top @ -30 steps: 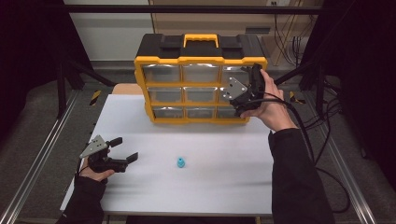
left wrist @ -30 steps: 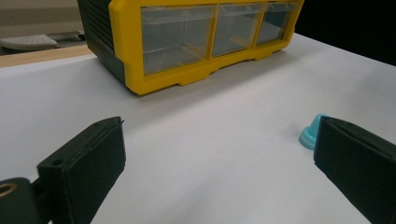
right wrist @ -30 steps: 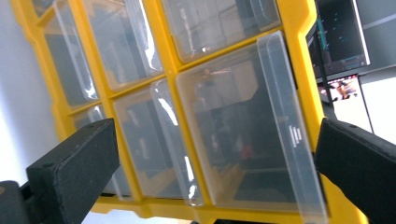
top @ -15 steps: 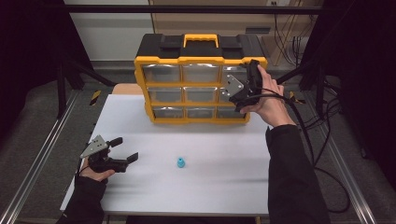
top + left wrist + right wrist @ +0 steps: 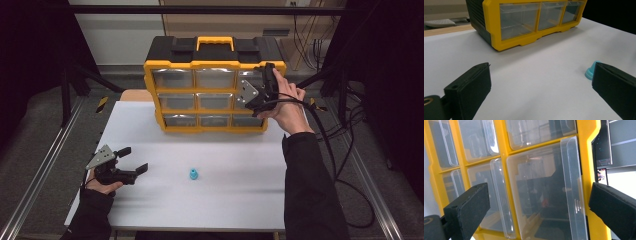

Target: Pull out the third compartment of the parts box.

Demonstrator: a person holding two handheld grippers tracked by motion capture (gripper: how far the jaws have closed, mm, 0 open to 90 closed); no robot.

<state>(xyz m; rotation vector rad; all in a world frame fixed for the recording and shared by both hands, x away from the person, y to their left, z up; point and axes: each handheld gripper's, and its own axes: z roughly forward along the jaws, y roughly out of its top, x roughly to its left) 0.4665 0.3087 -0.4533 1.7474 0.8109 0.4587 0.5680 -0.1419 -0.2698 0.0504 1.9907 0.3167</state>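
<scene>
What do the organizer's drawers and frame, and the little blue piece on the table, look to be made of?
Drawers: clear, glossy plastic, by the look; you see through them and they catch glare. Organizer frame: yellow and black moulded plastic with a duller sheen, probably rigid. Small blue piece: opaque light-blue, likely plastic or rubber; too small to tell. Table: matte white surface.

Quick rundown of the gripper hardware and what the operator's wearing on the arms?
Both the left gripper and right gripper are black handheld units with two flat, blocky black jaws and a grey three-cornered plate on top. Black cables trail from the right one. The person wears long black sleeves on both arms; no markings are legible.
</scene>
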